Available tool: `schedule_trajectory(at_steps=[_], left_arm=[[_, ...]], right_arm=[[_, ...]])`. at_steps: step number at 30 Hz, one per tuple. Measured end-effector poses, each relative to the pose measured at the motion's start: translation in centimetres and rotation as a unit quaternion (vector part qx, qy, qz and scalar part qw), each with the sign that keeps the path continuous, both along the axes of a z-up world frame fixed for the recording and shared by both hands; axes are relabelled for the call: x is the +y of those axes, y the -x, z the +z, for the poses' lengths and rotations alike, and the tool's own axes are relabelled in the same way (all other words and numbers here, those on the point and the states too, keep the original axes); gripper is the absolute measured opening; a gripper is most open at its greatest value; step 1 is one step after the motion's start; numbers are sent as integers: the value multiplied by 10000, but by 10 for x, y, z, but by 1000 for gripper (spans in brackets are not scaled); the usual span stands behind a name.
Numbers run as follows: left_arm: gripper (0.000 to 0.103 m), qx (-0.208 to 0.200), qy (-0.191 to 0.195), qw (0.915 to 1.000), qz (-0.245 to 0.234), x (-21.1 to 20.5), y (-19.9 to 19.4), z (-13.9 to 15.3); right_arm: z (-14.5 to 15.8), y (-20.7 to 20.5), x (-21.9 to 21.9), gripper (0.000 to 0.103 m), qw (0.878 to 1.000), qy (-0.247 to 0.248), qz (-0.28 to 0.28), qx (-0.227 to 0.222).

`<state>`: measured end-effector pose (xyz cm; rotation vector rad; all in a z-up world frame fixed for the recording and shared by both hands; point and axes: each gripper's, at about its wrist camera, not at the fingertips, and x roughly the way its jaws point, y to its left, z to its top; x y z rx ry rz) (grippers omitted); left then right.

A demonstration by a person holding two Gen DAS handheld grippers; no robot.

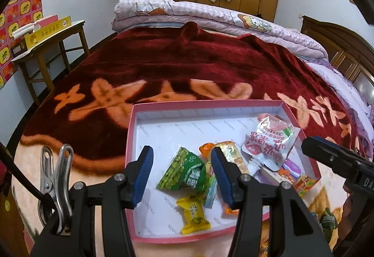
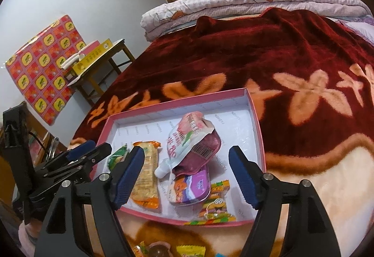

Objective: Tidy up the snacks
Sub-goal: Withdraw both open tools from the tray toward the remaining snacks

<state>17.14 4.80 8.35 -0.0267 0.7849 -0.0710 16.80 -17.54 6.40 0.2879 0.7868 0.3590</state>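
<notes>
A pink shallow box (image 1: 131,140) is lying on a bed covered by a dark red blanket (image 1: 187,58), close to the blanket's pale near edge, and snacks are already resting inside it. Moving from left to right, the left gripper (image 1: 182,175) is hovering over the box's near left corner with its jaws partly apart and gripping nothing; below and between its blue pads are lying a green packet (image 1: 184,172) and, nearer the box's front wall, a small yellow sweet (image 1: 194,215). Next, a long orange-ended wafer bar (image 2: 146,177) is lying with its long axis running from the front wall toward the back wall. To its right, a white spouted pouch (image 2: 187,140) is leaning over a purple tin (image 2: 196,184), its spout pointing toward the front wall. The right gripper (image 2: 187,177) is hanging over this near right part of the box with its jaws standing wide and empty, the pouch and tin below the gap. A striped sweet pack (image 2: 216,208) is sticking over the front wall. More loose snacks (image 2: 189,251) are lying on the blanket in front of the box, nearest the right gripper, so that hand seems better placed to fetch them.
</notes>
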Motion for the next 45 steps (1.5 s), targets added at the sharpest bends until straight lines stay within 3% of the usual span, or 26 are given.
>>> schedule_trajectory(at_steps=[11, 45], left_arm=[[54, -121, -259, 9994, -193, -13, 34, 9], [54, 57, 58, 10000, -51, 0, 113, 6]], right_arm=[[5, 28, -10, 76, 9997, -222, -36, -26], [2, 106, -27, 76, 9999, 40, -142, -37]])
